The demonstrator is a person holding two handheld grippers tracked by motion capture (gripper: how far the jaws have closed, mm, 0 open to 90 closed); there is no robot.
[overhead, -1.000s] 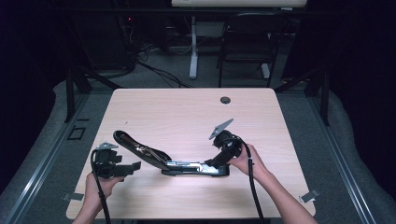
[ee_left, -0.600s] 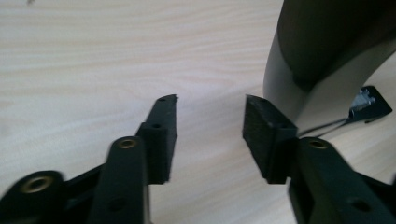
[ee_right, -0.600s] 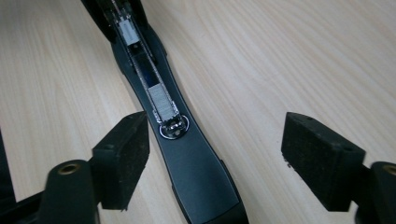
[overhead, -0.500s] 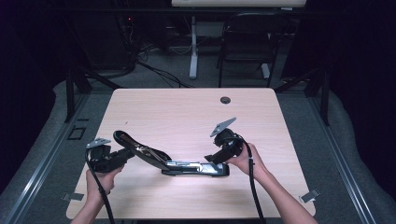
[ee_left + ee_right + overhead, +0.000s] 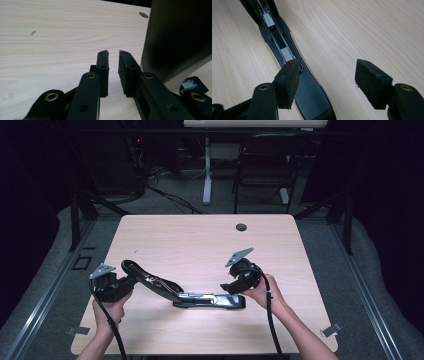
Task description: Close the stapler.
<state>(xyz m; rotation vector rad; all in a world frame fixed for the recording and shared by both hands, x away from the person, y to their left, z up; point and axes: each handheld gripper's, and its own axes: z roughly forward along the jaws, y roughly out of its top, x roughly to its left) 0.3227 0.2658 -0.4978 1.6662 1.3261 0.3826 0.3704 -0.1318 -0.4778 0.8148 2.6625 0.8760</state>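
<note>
A black stapler (image 5: 186,292) lies opened out on the near half of the wooden counter (image 5: 200,240), its base to the right and its raised top arm reaching left; the left gripper (image 5: 111,286) sits at the tip of that arm, its jaws just closed to a narrow gap with nothing between them, the arm just beside them; the right gripper (image 5: 239,281) hovers over the base's right end, jaws closing but apart, straddling the base without pressing it.

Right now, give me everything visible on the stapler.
The stapler is black, glossy plastic with a metal staple channel, and lies opened out on the table: base flat, top arm swung up and back toward the left gripper. The right gripper hovers over the base's end, jaws apart and just closing, nothing between them.
</note>
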